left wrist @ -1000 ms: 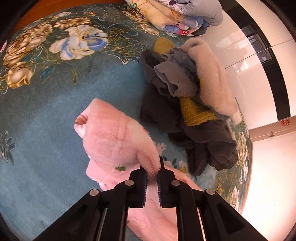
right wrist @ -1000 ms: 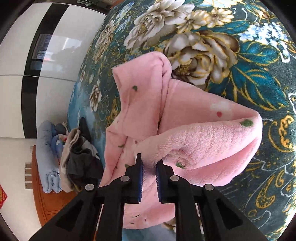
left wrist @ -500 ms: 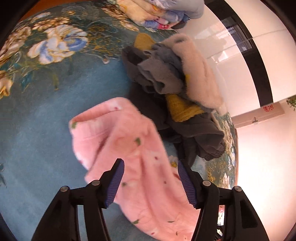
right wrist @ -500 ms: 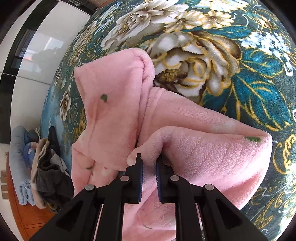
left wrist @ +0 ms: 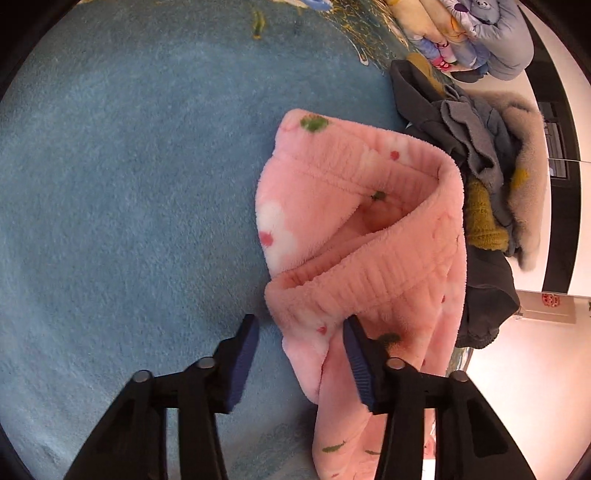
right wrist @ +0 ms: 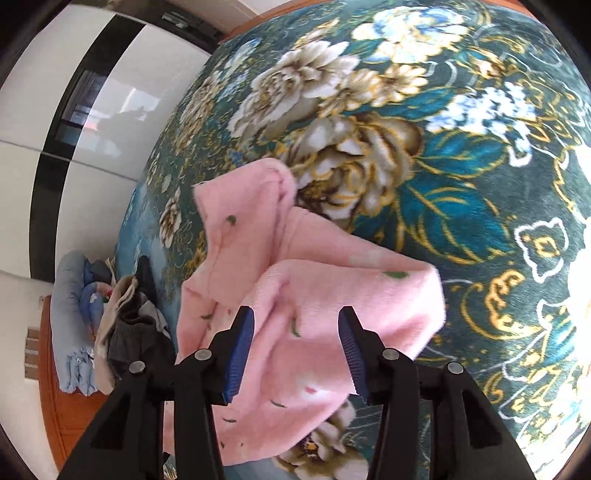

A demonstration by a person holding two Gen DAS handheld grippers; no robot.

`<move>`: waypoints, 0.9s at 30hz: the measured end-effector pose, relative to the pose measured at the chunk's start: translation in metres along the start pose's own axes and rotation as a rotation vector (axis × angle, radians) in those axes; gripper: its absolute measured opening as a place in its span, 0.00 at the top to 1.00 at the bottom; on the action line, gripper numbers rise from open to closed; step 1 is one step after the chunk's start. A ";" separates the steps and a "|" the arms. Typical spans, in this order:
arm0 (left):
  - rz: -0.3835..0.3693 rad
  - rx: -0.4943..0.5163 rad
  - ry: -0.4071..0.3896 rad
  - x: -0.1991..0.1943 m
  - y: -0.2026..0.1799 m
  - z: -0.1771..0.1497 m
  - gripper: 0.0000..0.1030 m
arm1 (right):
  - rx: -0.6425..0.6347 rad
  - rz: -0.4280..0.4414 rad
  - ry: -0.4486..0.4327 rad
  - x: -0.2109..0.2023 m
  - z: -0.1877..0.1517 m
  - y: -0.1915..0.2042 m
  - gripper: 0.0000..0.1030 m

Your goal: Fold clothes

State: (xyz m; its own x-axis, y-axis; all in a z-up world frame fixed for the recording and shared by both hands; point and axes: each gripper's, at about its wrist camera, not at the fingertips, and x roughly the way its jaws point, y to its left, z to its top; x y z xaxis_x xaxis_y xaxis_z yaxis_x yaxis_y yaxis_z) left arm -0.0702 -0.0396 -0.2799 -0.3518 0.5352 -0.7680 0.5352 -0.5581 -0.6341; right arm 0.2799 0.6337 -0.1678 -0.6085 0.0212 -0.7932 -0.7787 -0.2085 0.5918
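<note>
Left wrist — pink fleece garment (left wrist: 362,236), floral blanket (left wrist: 129,184)

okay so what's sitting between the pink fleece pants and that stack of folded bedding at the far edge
In the left wrist view, a heap of unfolded clothes lies between the pink fleece pants and the folded bedding.

In the left wrist view the blue blanket (left wrist: 129,184) lies free from 7 to 12 o'clock; the dark clothes pile (left wrist: 480,192) blocks at 2 o'clock.
</note>
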 end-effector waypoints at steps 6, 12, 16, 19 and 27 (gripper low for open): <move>-0.020 -0.044 -0.084 -0.026 -0.003 -0.001 0.87 | 0.087 -0.027 0.030 0.005 -0.009 -0.031 0.53; -0.047 -0.029 -0.264 -0.122 0.015 0.014 0.88 | 0.035 -0.001 0.049 0.010 -0.015 -0.022 0.53; 0.017 -0.048 -0.375 -0.175 0.059 0.031 0.88 | 0.004 -0.020 0.032 0.004 -0.017 -0.030 0.53; 0.052 -0.102 -0.351 -0.182 0.104 0.032 0.88 | 0.044 -0.038 0.034 0.005 -0.019 -0.049 0.53; 0.048 -0.253 -0.290 -0.165 0.164 0.004 0.88 | 0.099 0.032 0.012 0.035 -0.009 -0.043 0.53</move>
State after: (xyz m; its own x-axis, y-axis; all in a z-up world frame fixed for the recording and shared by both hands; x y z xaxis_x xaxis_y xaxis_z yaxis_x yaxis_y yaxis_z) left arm 0.0730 -0.2223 -0.2576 -0.5047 0.2906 -0.8129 0.7163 -0.3845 -0.5823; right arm 0.2934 0.6343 -0.2219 -0.6317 0.0038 -0.7752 -0.7706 -0.1115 0.6275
